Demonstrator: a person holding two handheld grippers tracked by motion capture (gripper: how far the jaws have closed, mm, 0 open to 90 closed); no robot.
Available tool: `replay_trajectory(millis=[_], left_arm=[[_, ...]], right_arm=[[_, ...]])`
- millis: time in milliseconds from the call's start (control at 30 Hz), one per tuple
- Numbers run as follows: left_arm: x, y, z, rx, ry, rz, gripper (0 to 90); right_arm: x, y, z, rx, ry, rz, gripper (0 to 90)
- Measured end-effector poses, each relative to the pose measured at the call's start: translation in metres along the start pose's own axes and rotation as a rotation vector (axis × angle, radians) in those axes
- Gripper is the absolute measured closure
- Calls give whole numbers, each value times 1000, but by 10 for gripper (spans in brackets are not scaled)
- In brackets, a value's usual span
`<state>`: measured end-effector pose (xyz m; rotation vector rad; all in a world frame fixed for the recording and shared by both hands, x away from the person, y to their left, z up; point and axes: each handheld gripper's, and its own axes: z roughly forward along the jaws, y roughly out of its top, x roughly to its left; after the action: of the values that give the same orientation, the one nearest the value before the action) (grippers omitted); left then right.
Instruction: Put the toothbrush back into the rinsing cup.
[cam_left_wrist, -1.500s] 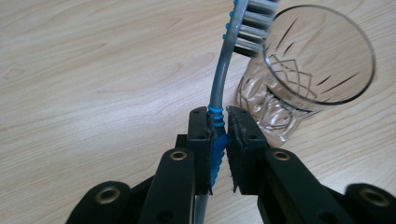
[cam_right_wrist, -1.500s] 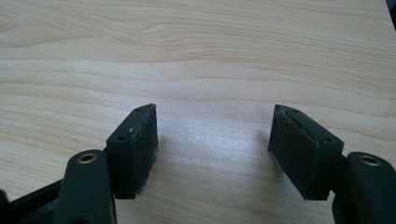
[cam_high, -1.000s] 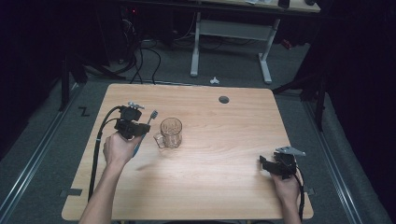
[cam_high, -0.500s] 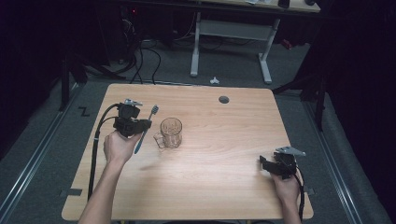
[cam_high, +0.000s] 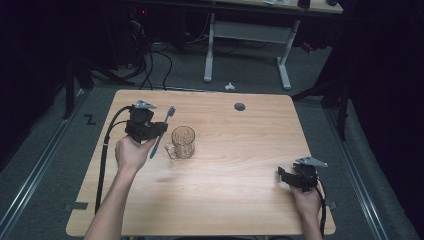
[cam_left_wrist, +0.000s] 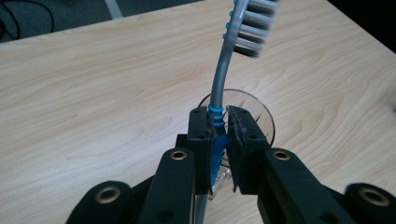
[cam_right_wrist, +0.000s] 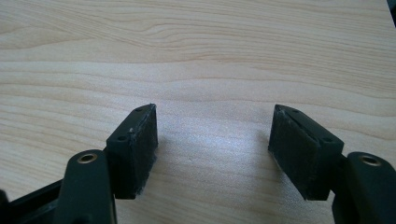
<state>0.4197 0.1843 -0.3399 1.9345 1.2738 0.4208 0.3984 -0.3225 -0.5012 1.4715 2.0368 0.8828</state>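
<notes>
A pale wooden table (cam_high: 230, 200) stands in a dim room with cables and a desk frame behind it. Near the front right edge, the right gripper (cam_right_wrist: 212, 140) rests low with its jaws wide apart over bare wood, well away from the work. Farther in on the left, the left gripper (cam_left_wrist: 218, 144) is clamped on a blue-and-grey toothbrush (cam_high: 162, 132), long axis steep, bristles up and away. A glass mug (cam_high: 182, 142) sits just beside and beyond it, its mouth showing under the handle's lower end. The left hand is nearer; room around is open.
</notes>
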Motion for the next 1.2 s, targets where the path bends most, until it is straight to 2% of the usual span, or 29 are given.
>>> replay_trajectory(millis=[167,633,1200], left_arm=[[-3,4,-1,-25,-17,2,799],[-7,12,6,-46,-44,8,799],[-2,18,19,-89,-65,-39,799]], right_arm=[[0,0,0,0,0,0,328],[0,0,0,0,-1,1,328],[0,0,0,0,0,-1,327]])
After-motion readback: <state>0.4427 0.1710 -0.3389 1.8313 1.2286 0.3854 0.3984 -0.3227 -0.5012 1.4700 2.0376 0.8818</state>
